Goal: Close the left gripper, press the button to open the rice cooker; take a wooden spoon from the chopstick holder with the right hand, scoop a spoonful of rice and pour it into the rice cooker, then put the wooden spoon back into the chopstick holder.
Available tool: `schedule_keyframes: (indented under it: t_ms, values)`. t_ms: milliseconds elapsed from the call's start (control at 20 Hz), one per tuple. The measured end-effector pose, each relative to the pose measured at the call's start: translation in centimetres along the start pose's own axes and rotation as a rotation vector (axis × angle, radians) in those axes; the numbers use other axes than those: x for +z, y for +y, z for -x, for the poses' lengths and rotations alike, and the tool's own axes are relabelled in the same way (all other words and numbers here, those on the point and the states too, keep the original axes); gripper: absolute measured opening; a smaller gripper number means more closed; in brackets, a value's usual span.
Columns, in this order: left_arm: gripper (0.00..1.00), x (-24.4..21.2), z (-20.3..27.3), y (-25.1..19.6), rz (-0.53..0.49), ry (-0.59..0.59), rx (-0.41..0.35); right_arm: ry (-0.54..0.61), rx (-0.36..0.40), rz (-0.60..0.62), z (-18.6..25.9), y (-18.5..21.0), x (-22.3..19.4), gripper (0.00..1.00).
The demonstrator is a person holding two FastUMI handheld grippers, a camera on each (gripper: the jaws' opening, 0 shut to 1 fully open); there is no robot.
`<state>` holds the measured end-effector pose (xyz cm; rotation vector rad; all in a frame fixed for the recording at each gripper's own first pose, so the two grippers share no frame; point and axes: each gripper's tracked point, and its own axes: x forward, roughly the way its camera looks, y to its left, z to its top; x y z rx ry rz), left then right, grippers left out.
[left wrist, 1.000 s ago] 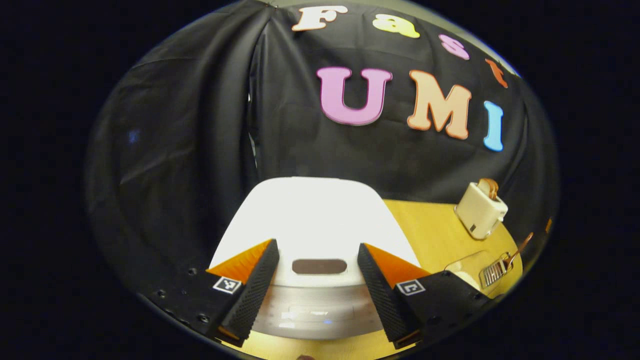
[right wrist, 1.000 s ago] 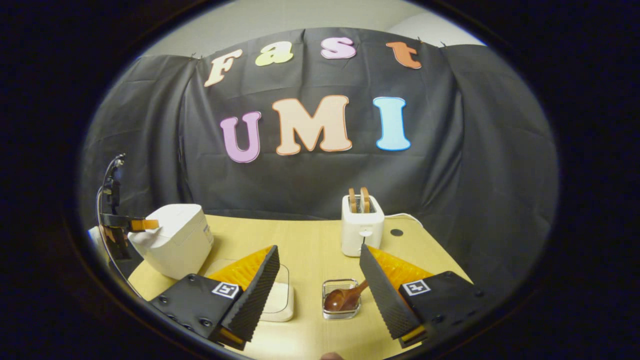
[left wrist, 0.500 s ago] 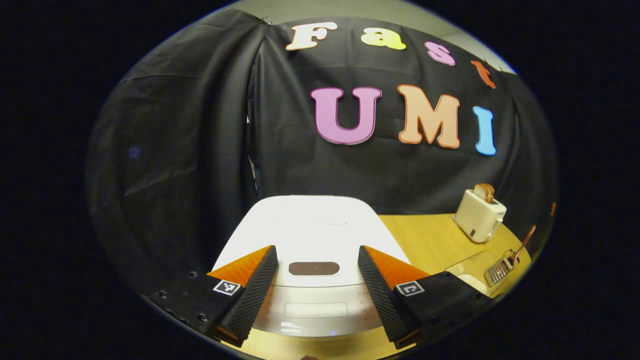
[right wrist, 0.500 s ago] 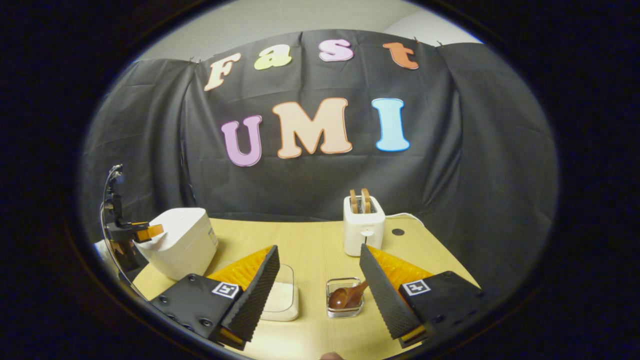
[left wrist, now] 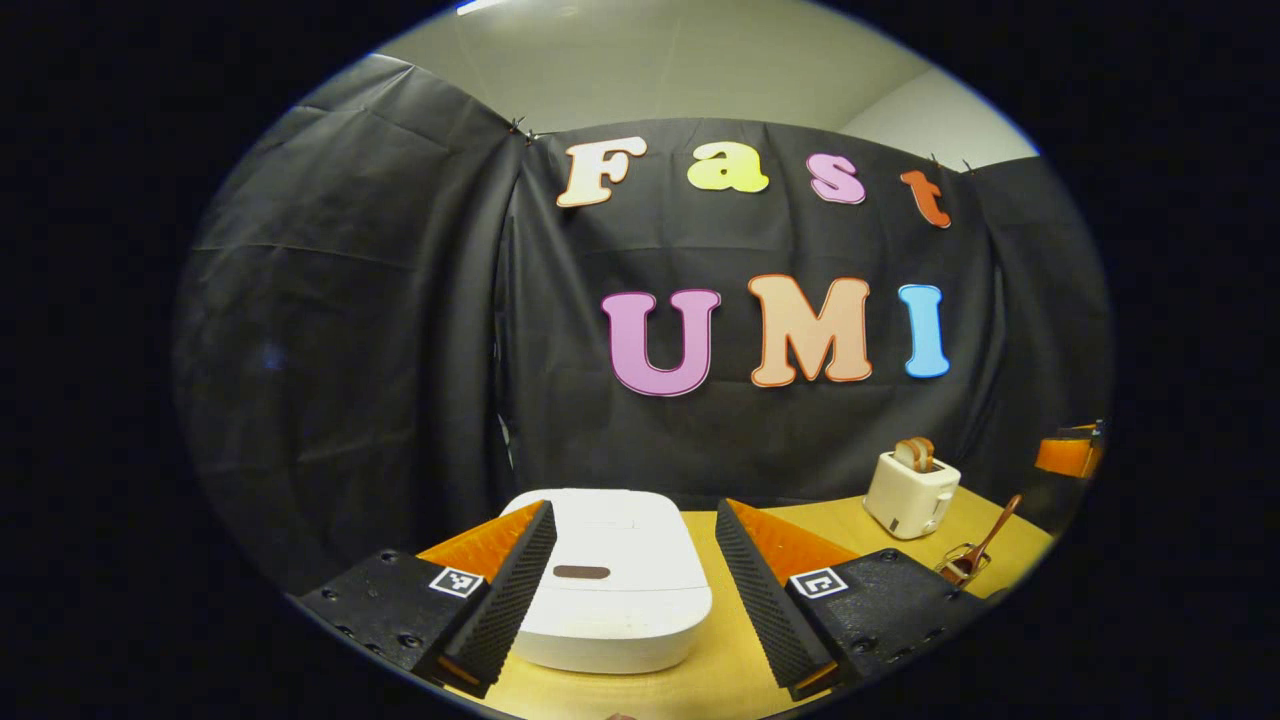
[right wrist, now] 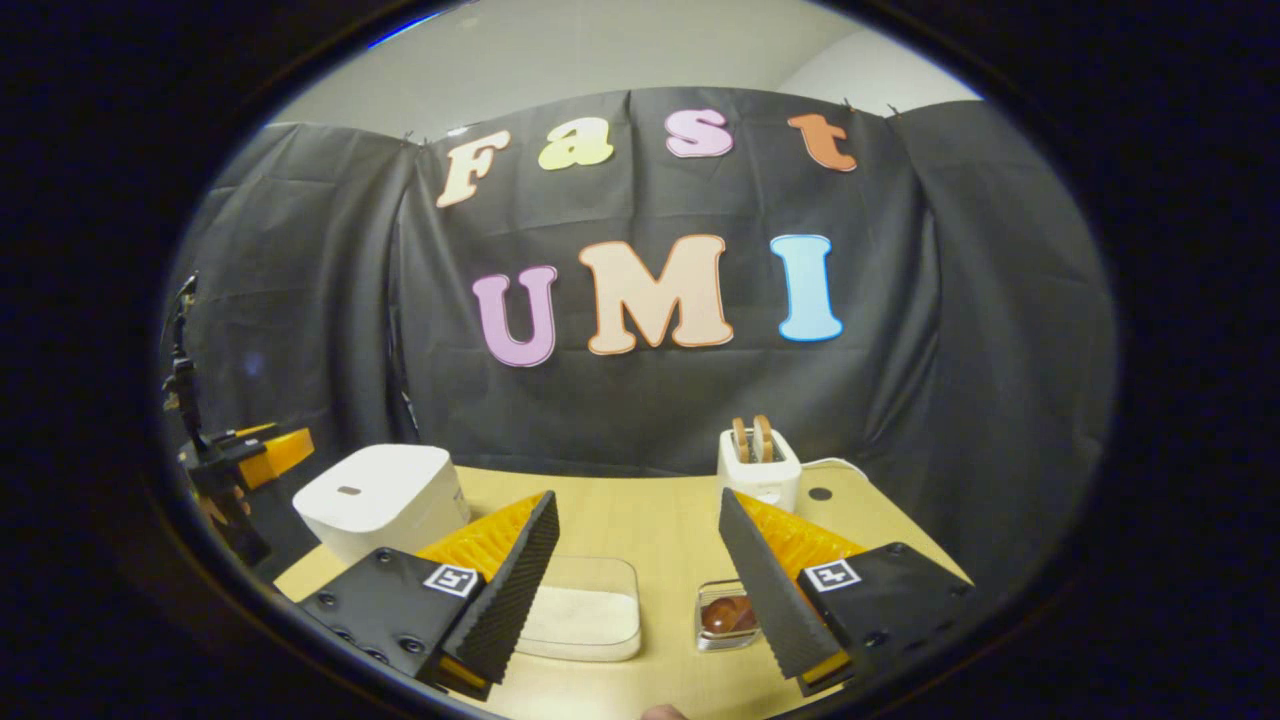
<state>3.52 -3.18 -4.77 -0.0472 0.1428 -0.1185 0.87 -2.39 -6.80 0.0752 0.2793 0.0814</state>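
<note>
Both grippers, left (left wrist: 635, 585) & right (right wrist: 636, 580), jaws apart, nothing held. Wooden spoon (right wrist: 728, 614) sits in chopstick holder (right wrist: 727, 640) by right fingers; rice cooker (left wrist: 608, 580) lid shut, ahead of left.

Dim, even light; sharp centre, bowed fisheye edges

Booth interior: black cloth backdrop (right wrist: 650, 400) pinned along top edge, pale wall (left wrist: 700, 70) above it; light wooden tabletop (right wrist: 640, 520) at front w/ cable hole.
</note>
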Motion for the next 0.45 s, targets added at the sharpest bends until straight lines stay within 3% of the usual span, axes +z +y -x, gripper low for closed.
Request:
schedule_keyframes:
  t_ms: [200,450]
  values:
    - [0.94,1.6,3.2,-2.1,0.025,-0.044,-0.03,-0.083,0.009,0.031,0.7,1.5,1.9,1.0]
    - [0.95,2.7,3.8,-2.4,0.04,-0.05,-0.027,-0.088,0.048,0.019,0.6,3.0,2.5,1.0]
